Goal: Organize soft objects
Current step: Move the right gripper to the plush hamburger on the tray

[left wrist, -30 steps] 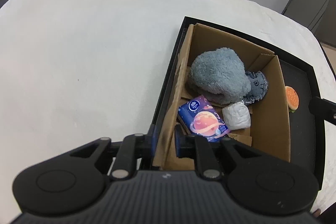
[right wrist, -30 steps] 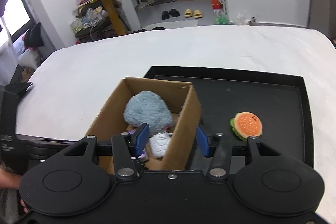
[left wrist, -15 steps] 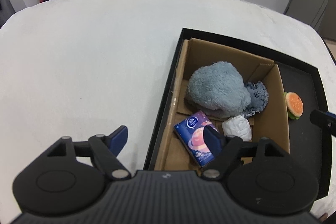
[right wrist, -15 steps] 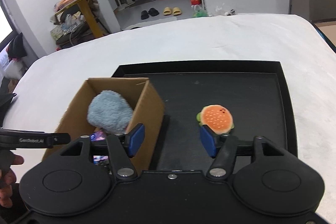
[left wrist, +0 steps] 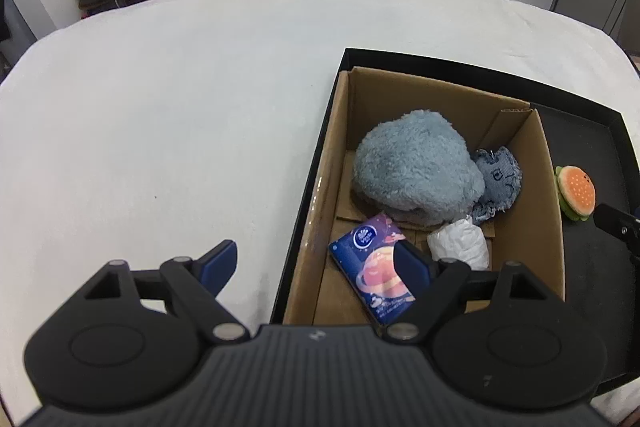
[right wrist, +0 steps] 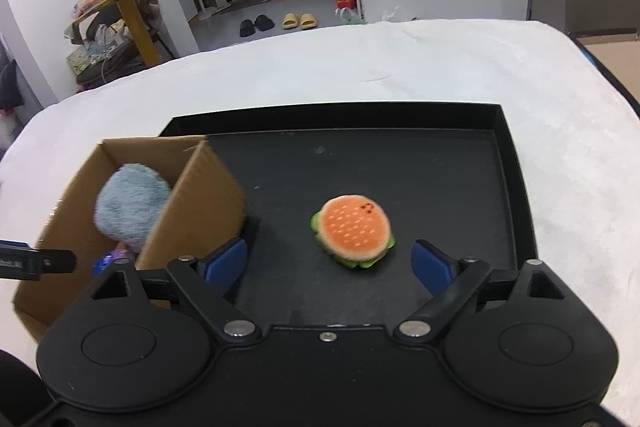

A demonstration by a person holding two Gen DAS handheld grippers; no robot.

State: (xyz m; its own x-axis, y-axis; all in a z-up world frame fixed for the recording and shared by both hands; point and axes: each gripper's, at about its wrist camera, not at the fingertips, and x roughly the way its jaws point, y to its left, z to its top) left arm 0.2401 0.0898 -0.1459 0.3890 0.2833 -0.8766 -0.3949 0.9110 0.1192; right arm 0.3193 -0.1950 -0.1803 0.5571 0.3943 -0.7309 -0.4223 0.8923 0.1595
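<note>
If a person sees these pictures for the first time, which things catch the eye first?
The orange burger plush stands out, lying alone on the black tray, just ahead of the right gripper and its open jaws. Beside it stands a cardboard box, where a big fluffy blue-grey plush fills the far end.

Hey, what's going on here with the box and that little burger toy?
A person with a gripper in each hand is sorting soft things into a cardboard box on a black tray. A fluffy blue plush, a denim toy, a tissue pack and a white bundle are already inside. The right gripper, jaws just opened wide, is lined up on the burger plush. The left gripper is open too, holding nothing.
</note>
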